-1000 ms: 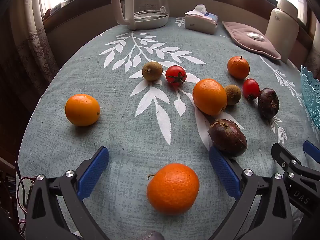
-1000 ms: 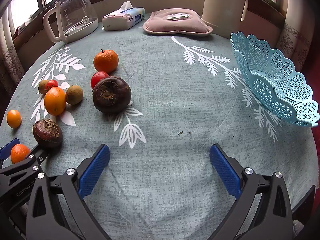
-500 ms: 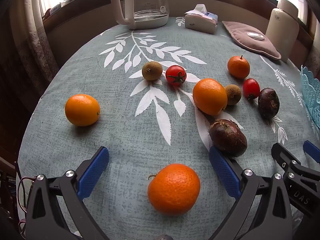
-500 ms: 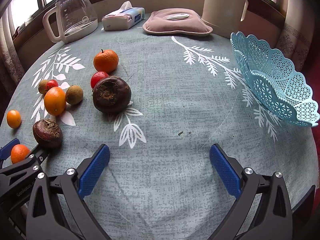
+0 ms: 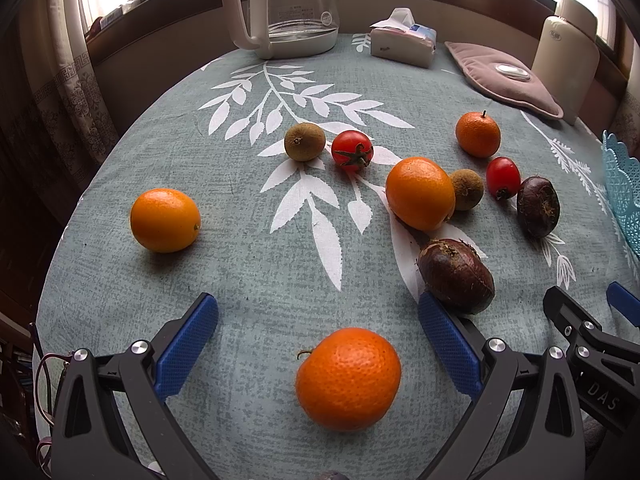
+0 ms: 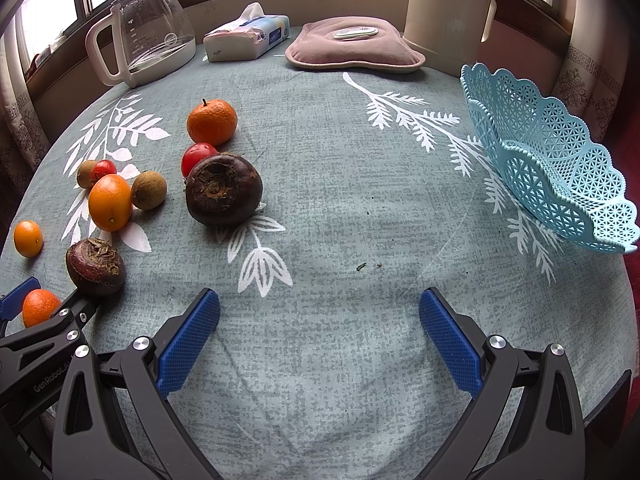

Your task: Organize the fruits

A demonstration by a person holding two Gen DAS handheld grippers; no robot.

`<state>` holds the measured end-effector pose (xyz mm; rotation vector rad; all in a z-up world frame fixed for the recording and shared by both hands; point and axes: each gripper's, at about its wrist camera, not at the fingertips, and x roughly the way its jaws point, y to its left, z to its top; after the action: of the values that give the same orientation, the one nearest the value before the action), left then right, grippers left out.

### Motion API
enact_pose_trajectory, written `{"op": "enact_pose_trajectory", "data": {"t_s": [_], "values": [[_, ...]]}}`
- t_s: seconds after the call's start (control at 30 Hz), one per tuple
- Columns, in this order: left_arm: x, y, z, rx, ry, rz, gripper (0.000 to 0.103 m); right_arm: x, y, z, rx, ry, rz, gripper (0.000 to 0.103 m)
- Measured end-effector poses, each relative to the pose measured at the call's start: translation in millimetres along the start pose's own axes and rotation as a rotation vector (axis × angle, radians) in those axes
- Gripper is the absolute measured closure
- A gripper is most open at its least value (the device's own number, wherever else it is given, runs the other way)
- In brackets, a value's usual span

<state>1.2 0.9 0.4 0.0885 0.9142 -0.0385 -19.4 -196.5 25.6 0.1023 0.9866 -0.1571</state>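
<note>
The left gripper [image 5: 318, 330] is spread wide, and a pebbly round tangerine [image 5: 348, 379] lies between its ribbed blue pads, touching neither one. A dark, rough water chestnut [image 5: 456, 276] sits just beside the right pad in the lower right of the frame. The right gripper [image 6: 319, 326] is also spread and holds nothing; bare grey-green cloth fills the middle of its view. The lacy blue plastic basket [image 6: 560, 168] stands at the right edge, well apart from the fruits in the left half. The round table [image 6: 360, 220] curves away at both sides.
</note>
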Motion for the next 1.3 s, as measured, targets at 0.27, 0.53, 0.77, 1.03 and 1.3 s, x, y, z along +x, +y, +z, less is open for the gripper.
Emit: {"op": "enact_pose_trajectory", "data": {"t_s": [0.27, 0.53, 0.77, 1.03, 1.3], "values": [[0.0, -0.2, -0.2, 0.000, 0.000, 0.000, 0.005, 0.8, -0.3, -1.3, 0.000, 0.000, 0.002, 0.002], [0.0, -0.3, -0.2, -0.001, 0.000, 0.000, 0.005, 0.8, -0.1, -1.0, 0.001, 0.000, 0.003, 0.002], [0.0, 0.0, -0.1, 0.000, 0.000, 0.000, 0.005, 0.9, -0.1, -1.1, 0.001, 0.000, 0.003, 0.002], [2.2, -1.2, 0.9, 0.002, 0.002, 0.002, 0.005, 1.1, -0.1, -1.4, 0.001, 0.000, 0.003, 0.002], [1.8, 0.4, 1.4, -0.001, 0.000, -0.001, 0.005, 1.2, 0.0, -1.3, 0.001, 0.000, 0.003, 0.002]]}}
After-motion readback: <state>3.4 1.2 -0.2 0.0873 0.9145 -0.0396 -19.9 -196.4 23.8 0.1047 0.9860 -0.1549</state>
